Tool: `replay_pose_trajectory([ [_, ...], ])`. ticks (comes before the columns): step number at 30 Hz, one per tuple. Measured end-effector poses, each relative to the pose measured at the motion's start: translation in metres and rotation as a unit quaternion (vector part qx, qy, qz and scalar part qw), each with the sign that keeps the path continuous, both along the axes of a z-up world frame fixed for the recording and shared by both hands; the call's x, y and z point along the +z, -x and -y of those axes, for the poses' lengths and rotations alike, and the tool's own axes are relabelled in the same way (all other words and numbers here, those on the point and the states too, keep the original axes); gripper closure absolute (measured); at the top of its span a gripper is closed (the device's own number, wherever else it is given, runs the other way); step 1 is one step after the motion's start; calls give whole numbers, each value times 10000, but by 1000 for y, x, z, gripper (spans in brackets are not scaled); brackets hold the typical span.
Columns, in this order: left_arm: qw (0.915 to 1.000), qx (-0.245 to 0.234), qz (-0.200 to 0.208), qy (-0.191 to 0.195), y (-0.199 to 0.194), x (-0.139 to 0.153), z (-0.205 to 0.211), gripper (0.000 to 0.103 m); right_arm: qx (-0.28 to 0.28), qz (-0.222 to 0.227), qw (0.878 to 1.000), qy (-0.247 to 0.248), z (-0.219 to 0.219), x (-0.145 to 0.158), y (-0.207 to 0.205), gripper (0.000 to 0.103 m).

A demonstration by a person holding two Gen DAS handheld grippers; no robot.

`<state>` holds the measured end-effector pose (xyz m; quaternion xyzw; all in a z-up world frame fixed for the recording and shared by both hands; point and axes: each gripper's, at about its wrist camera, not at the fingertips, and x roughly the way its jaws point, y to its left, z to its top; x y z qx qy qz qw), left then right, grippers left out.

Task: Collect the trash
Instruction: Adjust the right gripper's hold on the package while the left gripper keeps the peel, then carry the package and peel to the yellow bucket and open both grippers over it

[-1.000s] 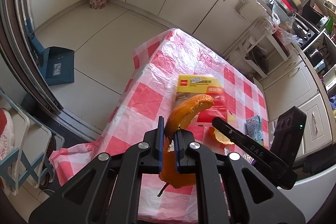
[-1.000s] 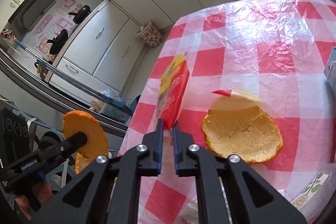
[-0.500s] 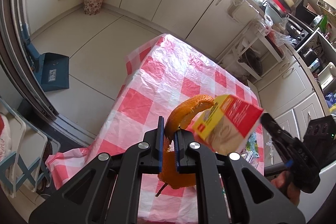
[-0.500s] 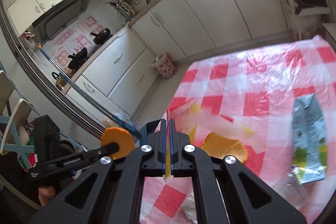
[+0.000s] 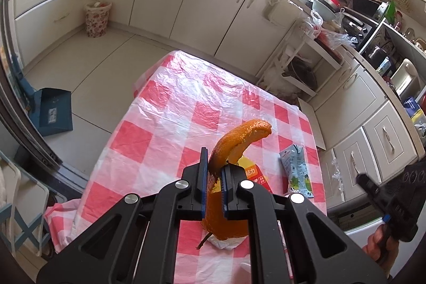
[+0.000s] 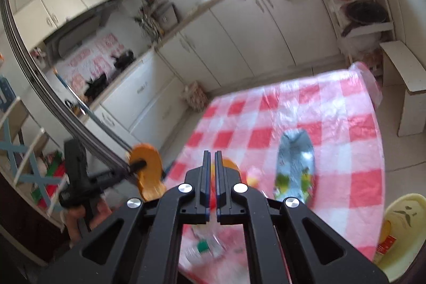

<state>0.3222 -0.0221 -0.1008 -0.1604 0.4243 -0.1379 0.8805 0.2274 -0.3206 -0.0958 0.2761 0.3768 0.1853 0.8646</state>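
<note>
Left wrist view: checked tablecloth (image 5: 170,124), then peel in the clamp.
Across the cloth lie a grey-blue carton (image 5: 295,172) and, partly hidden behind the fingers, a yellow-red packet (image 5: 253,175). The left gripper (image 5: 213,177) is clamped on a curled orange peel (image 5: 239,140) above the table; the right gripper (image 6: 210,182) has jaws opening, with nothing between them.

1. I see a curled orange peel (image 5: 234,148) clamped between the left gripper's (image 5: 213,177) pads, its tip arching up and right.
2. A yellow-red packet (image 5: 253,175) lies on the checked cloth behind it.
3. A grey-blue carton (image 5: 295,169) lies flat nearby.
</note>
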Motion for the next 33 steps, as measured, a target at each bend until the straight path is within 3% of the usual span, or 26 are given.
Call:
replay_pose_trajectory([
  [2, 10000, 14, -47, 5, 1, -4, 2, 96, 87, -222, 9997, 93, -11, -9, -6, 54],
  [5, 9999, 15, -61, -97, 3, -8, 5, 96, 351, -317, 9987, 175, -37, -18, -24, 52],
  [11, 9998, 84, -96, -159, 1, -12, -8, 96, 670, -1233, 9859, 909, -97, -65, -67, 51],
  [14, 9998, 117, -102, -89, 0, -10, -19, 96, 839, -1412, 9803, 1096, -114, -78, -75, 51],
  [16, 9999, 131, -100, -43, 0, -9, -25, 96, 922, -1373, 9770, 1346, -124, -80, -74, 62],
  [17, 9999, 135, -102, -20, 0, -9, -27, 96, 967, -1407, 9769, 1287, -125, -82, -74, 87],
  [18, 9999, 139, -102, 7, 0, -8, -30, 96, 974, -1410, 9773, 1249, -125, -83, -73, 96],
  [25, 9997, 164, -69, 137, 2, -3, -38, 96, 853, -881, 9910, 529, -102, -54, -59, 100],
  [28, 9998, 129, -31, 120, 4, -2, -34, 96, 646, -437, 9969, 76, -78, -31, -48, 100],
  [33, 9999, 48, 44, 130, 6, -1, -23, 96, 176, 189, 9995, -162, -37, 1, -26, 100],
])
